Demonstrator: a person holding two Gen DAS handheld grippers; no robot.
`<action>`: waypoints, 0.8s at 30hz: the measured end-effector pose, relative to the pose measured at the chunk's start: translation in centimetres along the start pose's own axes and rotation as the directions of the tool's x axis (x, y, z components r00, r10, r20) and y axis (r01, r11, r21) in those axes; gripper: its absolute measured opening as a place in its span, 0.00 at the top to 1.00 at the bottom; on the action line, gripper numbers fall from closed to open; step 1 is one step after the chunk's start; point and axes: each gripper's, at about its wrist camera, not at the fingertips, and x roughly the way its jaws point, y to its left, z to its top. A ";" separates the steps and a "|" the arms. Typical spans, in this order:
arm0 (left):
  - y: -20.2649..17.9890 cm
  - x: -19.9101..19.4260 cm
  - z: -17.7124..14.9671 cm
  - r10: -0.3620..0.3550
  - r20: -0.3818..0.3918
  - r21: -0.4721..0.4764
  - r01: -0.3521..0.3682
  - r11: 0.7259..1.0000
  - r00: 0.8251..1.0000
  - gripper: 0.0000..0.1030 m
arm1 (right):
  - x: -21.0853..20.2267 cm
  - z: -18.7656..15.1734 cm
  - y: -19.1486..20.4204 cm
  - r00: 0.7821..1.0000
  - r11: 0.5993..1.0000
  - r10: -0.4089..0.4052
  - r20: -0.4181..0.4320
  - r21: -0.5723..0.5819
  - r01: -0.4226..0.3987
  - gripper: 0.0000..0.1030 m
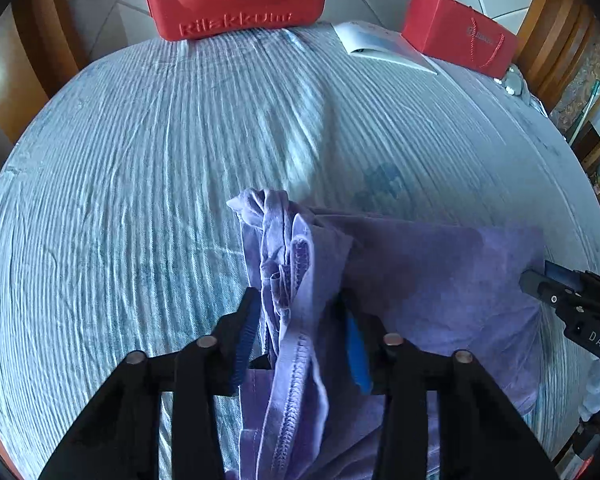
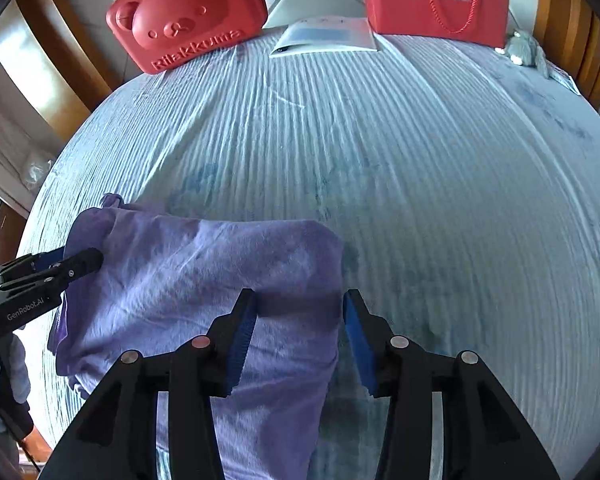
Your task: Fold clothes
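Note:
A purple garment [image 1: 440,280] lies partly folded on the light blue ribbed bedspread [image 1: 160,160]. My left gripper [image 1: 300,300] stands open around a bunched seam and strap at the garment's left end; cloth runs between the fingers, not pinched. In the right wrist view the same garment [image 2: 204,280] lies flat at lower left. My right gripper [image 2: 300,300] is open and empty just above the garment's right edge. The left gripper [image 2: 80,264] shows there at the garment's left end, and the right gripper [image 1: 540,284] at the left view's right edge.
A red Rilakkuma case [image 2: 188,16], a white booklet [image 2: 324,36] and a red paper bag [image 2: 432,4] stand along the far edge of the bed by the wall. A small grey plush [image 2: 520,50] lies at the far right. Wooden bed frame flanks both sides.

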 end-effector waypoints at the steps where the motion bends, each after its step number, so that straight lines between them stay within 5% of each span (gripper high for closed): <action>1: 0.3 0.3 0.1 0.004 -0.004 0.000 -0.004 1.000 1.000 0.67 | 0.5 0.1 0.1 1.000 1.000 -0.008 -0.017 -0.007 0.007 0.70; 8: 2.9 0.8 -0.1 0.010 0.001 -0.026 -0.010 1.000 1.000 0.59 | 1.8 0.6 -0.9 0.999 0.999 -0.009 -0.043 0.038 0.011 0.78; 13: 3.7 -0.9 -0.8 -0.008 0.038 -0.033 0.010 0.999 0.999 0.49 | 0.2 -0.1 -1.4 1.000 0.998 0.025 -0.001 0.056 -0.025 0.64; 15: 4.1 -2.2 -1.7 -0.019 0.057 -0.033 0.021 0.999 0.998 0.29 | -1.1 -0.8 -2.0 0.999 0.996 0.036 0.030 0.075 -0.038 0.55; 16: 4.3 -2.7 -2.2 -0.024 0.063 -0.028 0.026 0.999 0.998 0.26 | -1.5 -1.3 -2.2 0.999 0.997 0.038 0.033 0.073 -0.040 0.54; 24: 2.9 -0.4 -4.3 -0.036 0.012 0.019 0.035 0.999 0.999 0.27 | -1.4 -4.1 -2.2 0.998 0.996 0.059 0.015 0.071 -0.060 0.54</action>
